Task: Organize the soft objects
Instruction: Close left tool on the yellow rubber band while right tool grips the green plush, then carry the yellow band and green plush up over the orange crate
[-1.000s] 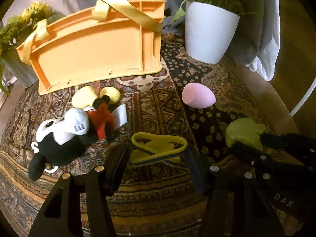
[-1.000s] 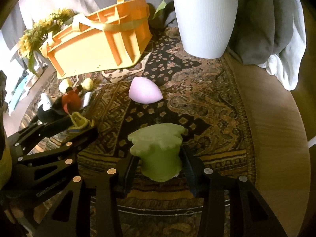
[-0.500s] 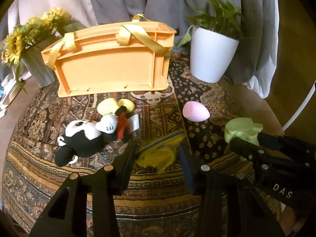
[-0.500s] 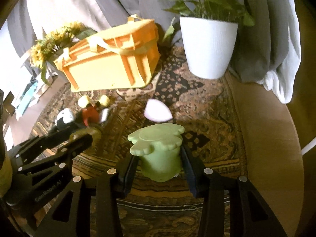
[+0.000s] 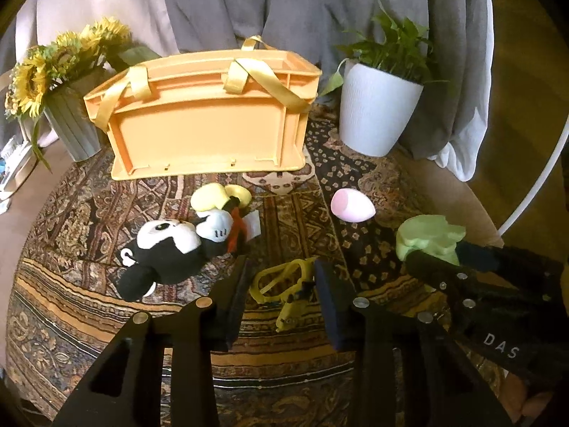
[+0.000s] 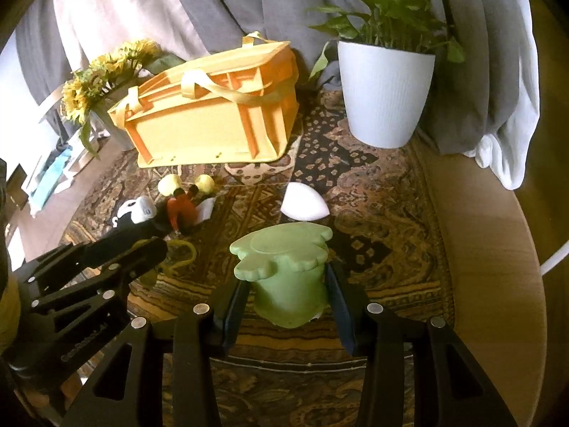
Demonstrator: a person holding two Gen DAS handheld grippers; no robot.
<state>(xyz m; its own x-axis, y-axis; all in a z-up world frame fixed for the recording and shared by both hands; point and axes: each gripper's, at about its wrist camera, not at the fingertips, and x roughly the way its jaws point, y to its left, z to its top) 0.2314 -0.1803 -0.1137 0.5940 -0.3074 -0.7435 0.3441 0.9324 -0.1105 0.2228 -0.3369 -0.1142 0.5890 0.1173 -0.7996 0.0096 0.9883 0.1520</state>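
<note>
My left gripper (image 5: 282, 286) is shut on a crumpled yellow soft band (image 5: 284, 281) and holds it above the patterned cloth. My right gripper (image 6: 284, 295) is shut on a green soft foam piece (image 6: 284, 270), also lifted; it shows in the left wrist view (image 5: 428, 238) too. A black-and-white mouse plush (image 5: 177, 245) lies on the cloth to the left of the left gripper. A pink egg-shaped sponge (image 5: 352, 205) lies ahead to the right. The orange crate (image 5: 206, 124) with yellow straps stands at the back.
A white pot with a green plant (image 5: 377, 114) stands back right. A grey vase of sunflowers (image 5: 67, 106) stands back left. Grey and white curtains hang behind. The round table's bare wooden edge (image 6: 498, 249) runs along the right.
Both grippers have risen and pulled back with their objects. The yellow band was lifted off the cloth and now hangs crumpled between the left fingers. More of the crate and curtains shows.
</note>
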